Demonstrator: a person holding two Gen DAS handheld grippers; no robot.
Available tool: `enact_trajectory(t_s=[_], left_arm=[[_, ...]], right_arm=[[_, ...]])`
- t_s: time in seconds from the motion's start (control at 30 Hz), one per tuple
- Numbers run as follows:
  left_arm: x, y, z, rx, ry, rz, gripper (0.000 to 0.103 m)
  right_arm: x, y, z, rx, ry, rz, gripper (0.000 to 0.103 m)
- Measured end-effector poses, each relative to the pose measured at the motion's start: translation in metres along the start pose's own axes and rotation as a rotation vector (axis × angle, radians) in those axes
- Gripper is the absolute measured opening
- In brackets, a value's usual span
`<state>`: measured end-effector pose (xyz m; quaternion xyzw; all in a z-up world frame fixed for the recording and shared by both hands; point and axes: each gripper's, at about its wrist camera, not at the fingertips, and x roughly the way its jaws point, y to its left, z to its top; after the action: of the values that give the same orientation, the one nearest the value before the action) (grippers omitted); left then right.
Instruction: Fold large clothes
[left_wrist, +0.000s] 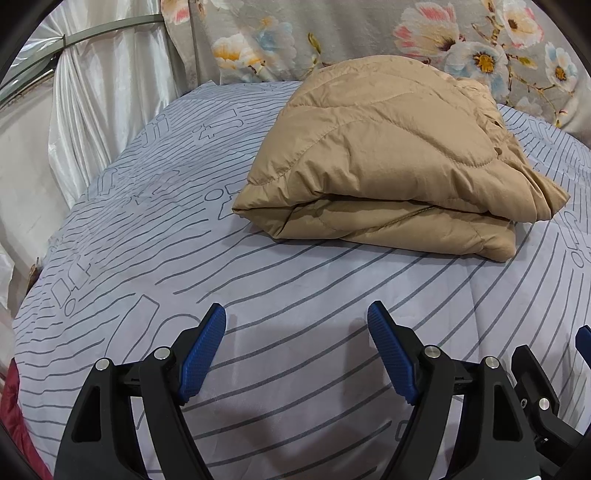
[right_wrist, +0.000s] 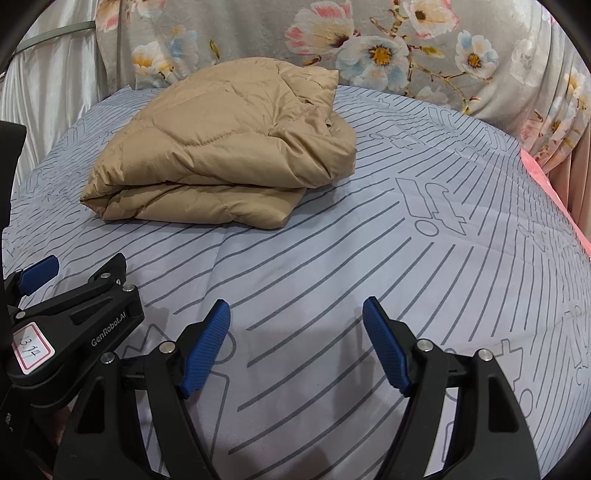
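Tan quilted jacket (left_wrist: 384, 166), puffy and stitched in wavy lines, lies folded into a thick bundle of stacked layers on a bed, well ahead of both tongs and touching neither. Seen from the left tongs (left_wrist: 295, 321), the bundle sits ahead and to the right of the open fingers, its rounded folded edge facing the camera. Seen from the right tongs (right_wrist: 296, 315), the same jacket (right_wrist: 221, 155) sits ahead and to the left. Both tongs hold nothing: each pair of black arms ends in ribbed blue pads (left_wrist: 205, 354) spread wide apart, with only bedding visible in the gap between them. The right tongs' pads (right_wrist: 207, 350) stand just as wide. The two tools are side by side and close together; the left tongs' black body, bearing a small white label with handwritten numbers, shows at the left of the right wrist view, and a part of the right tongs shows at the right edge of the left wrist view. Under everything spreads a pale grey bedsheet (left_wrist: 147, 229) printed with dark wavy lines and outline shapes. Beyond the jacket hangs a grey floral curtain (right_wrist: 424, 48) with pink, white and blue blossoms. To the far left of the left tongs hangs shiny white fabric (left_wrist: 110, 92).
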<state>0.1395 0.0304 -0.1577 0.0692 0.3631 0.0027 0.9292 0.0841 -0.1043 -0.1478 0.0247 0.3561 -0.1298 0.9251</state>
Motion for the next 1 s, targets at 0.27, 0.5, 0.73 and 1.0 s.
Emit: enact_trajectory(t_s=[0.27,0.5,0.73,1.0], left_arm=[[0.0002,0.0003,0.0,0.002,-0.002,-0.002,0.077],[-0.0007,-0.0005,-0.0001,0.001,-0.003,0.0,0.076],[-0.0019,-0.0002,0.0004,0.0,-0.013,0.002,0.075],[-0.0026,-0.0004,0.001,0.001,-0.012,0.007,0.074]], right_arm=[[0.0001,-0.0006,0.0,0.0,0.0,0.0,0.072],[-0.0001,-0.0005,-0.0002,0.0,0.0,0.001,0.071],[-0.0002,-0.0004,-0.0001,-0.001,-0.001,0.001,0.071],[-0.0003,-0.0005,-0.0001,-0.001,0.0,0.001,0.071]])
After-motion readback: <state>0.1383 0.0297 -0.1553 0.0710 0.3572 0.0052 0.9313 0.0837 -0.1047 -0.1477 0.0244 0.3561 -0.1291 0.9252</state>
